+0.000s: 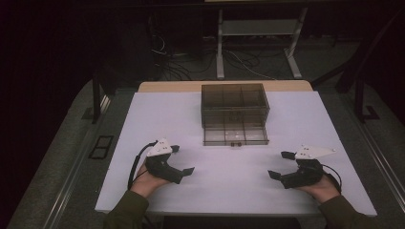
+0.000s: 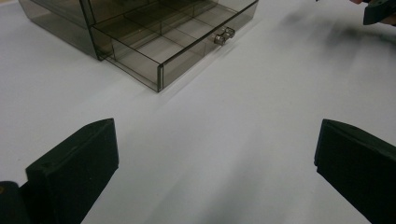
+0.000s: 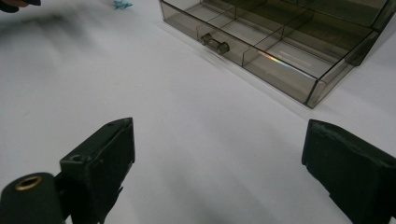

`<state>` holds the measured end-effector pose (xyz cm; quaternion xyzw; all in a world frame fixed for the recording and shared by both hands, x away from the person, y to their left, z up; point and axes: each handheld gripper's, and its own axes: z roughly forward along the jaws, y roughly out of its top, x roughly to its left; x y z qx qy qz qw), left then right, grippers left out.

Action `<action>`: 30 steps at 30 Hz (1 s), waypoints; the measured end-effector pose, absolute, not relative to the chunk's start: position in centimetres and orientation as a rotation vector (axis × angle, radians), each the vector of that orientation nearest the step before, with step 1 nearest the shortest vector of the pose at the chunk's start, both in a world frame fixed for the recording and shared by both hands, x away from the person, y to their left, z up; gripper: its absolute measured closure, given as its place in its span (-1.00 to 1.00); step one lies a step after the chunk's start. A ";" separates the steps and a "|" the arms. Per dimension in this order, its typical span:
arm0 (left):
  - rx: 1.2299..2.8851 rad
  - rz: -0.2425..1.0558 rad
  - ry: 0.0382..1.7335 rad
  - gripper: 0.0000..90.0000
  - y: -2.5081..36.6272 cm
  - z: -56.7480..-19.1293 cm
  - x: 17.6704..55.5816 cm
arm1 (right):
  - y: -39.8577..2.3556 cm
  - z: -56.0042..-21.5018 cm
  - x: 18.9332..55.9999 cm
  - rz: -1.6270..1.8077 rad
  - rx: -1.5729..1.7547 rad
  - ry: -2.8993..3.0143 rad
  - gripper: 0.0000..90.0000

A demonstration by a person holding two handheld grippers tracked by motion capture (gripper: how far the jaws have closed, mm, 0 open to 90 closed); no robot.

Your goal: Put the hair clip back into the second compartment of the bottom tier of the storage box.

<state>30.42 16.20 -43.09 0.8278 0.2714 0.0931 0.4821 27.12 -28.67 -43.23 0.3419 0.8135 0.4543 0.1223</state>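
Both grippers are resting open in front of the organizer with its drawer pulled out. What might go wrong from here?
1. The drawer has a small knob; wide jaws on the left gripper or right gripper might slip off it.
2. The clear box looks light and sits loose on the table; pushing the drawer one-handed might slide the whole box back.
3. A small blue item lies on the table in the right gripper view; a sweeping hand might knock it.

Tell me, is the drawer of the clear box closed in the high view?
No. The drawer is pulled out of the smoky clear box toward the person, and its divided compartments lie open to view.
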 end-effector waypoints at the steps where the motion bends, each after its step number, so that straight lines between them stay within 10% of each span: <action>1: 2.013 0.223 0.665 -1.00 16.1 -43.1 30.4 | -28.8 -43.3 27.1 1.331 1.006 2.373 -0.80; 30: 1.981 0.244 0.680 -1.00 16.5 -42.3 31.3 | -28.7 -43.5 27.0 1.373 1.010 2.389 -0.80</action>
